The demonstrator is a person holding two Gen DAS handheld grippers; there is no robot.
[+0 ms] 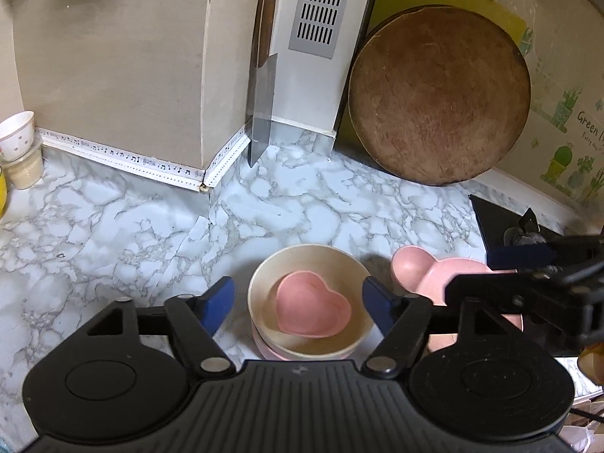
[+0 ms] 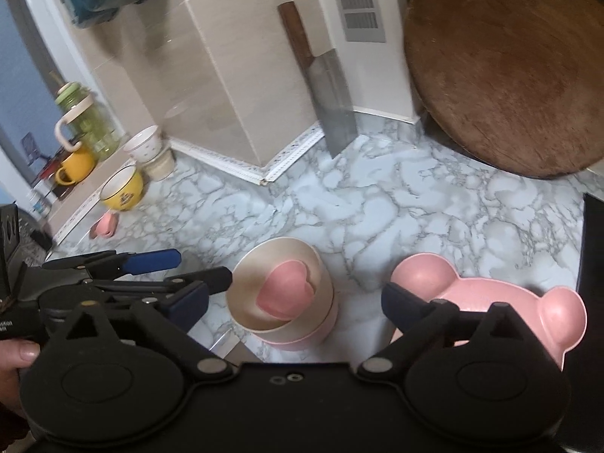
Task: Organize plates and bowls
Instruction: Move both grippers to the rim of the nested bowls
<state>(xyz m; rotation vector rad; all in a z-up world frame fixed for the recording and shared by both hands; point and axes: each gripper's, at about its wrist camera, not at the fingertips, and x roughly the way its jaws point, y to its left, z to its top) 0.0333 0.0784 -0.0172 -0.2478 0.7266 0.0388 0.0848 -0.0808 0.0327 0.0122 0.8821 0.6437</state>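
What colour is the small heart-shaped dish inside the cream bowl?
The heart-shaped dish is pink; the left wrist view shows it best.

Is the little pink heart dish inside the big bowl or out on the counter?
Inside. The heart dish sits in the cream bowl.

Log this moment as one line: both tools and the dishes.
left tool: open, empty | right tool: open, empty | heart dish: in cream bowl, stacked on pink bowl | bear plate: beside stack

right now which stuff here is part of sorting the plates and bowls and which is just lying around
Part of the job:
- heart-shaped pink dish
- cream bowl holding it
- pink bowl under that
- bear-shaped pink plate

Just lying about:
- cleaver
- round wooden board
- yellow cup
- white cup
- green bottle
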